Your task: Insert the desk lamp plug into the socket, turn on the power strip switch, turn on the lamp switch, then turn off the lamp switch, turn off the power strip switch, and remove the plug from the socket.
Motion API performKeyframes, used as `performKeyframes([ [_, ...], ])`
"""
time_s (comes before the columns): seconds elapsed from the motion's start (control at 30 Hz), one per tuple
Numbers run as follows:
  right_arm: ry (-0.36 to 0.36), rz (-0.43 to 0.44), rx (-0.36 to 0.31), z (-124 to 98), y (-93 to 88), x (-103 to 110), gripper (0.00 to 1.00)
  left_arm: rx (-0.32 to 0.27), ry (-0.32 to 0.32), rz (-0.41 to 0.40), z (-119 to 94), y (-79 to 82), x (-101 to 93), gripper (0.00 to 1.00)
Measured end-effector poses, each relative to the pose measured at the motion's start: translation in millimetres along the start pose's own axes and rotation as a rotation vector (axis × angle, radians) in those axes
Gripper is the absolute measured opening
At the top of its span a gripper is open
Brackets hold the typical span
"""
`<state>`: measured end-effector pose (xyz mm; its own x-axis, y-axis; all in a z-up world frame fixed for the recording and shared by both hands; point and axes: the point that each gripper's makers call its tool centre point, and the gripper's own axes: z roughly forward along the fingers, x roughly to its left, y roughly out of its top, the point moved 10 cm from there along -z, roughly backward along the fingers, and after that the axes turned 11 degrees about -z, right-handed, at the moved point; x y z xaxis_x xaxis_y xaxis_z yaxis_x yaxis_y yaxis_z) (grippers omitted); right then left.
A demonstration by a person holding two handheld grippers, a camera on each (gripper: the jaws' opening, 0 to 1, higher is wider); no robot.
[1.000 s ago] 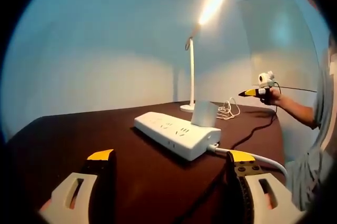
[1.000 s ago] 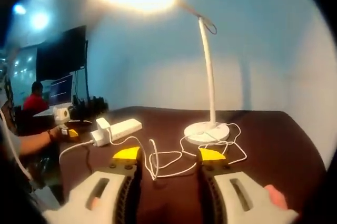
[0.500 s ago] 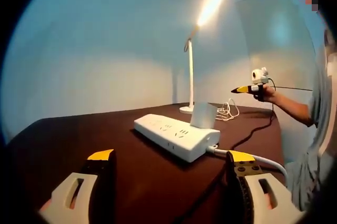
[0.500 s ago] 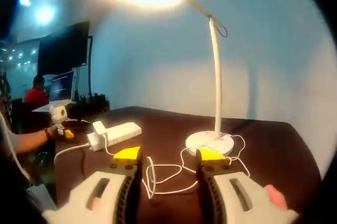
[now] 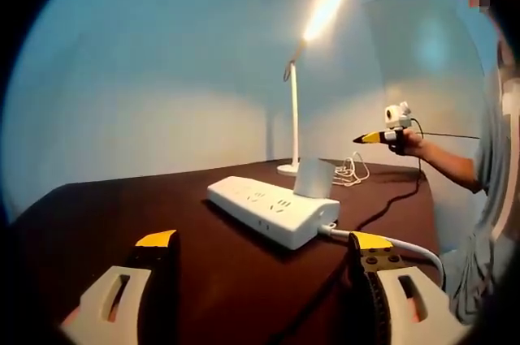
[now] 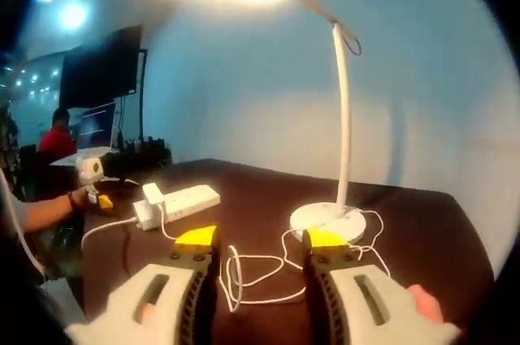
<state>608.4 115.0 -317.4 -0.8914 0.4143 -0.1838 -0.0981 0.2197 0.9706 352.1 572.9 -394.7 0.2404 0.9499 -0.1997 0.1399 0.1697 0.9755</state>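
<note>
Between the yellow-tipped jaws of the left gripper (image 5: 258, 241), which stand wide apart with nothing held, lies bare dark tabletop (image 5: 122, 207). Just beyond them sits the white power strip (image 5: 268, 209), flat on the table, its long axis running from upper left to lower right in the left gripper view, the cabled end toward the lower right. A white plug adapter (image 5: 313, 177) stands upright in a socket near that end, and the strip's thick white cable (image 5: 406, 246) leaves past the right jaw. Farther back the desk lamp (image 5: 294, 109) rises on a straight upright stem from a round base, its lit head angled up to the right. Near the base lies a loose coil of thin white cord (image 5: 351, 170).

At the right of that view the right gripper (image 5: 366, 139) is held in the air above the table, tips pointing left.

From the right gripper view its jaws are spread and empty above the cord (image 6: 252, 268), which loops on the table between them. The lamp base (image 6: 327, 218) sits just beyond, the power strip (image 6: 180, 199) to the left, its length pointing away.
</note>
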Motion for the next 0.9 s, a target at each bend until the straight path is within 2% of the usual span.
performKeyframes([
  [0.17,0.000,0.008,-0.002,6.6,1.8,-6.2,0.41,-0.002,-0.006,0.000,-0.6,0.4,0.3,0.81],
  [0.47,0.015,-0.018,0.015,10.3,4.9,-3.6,0.41,-0.019,-0.012,-0.004,-2.0,1.8,1.1,0.81],
  [0.7,0.014,-0.022,-0.007,10.6,7.8,-3.7,0.41,-0.006,-0.010,-0.012,-0.6,0.4,1.1,0.82],
  [0.9,0.012,-0.034,0.026,13.6,4.0,-7.6,0.41,-0.004,-0.006,-0.022,0.0,0.0,1.6,0.81],
])
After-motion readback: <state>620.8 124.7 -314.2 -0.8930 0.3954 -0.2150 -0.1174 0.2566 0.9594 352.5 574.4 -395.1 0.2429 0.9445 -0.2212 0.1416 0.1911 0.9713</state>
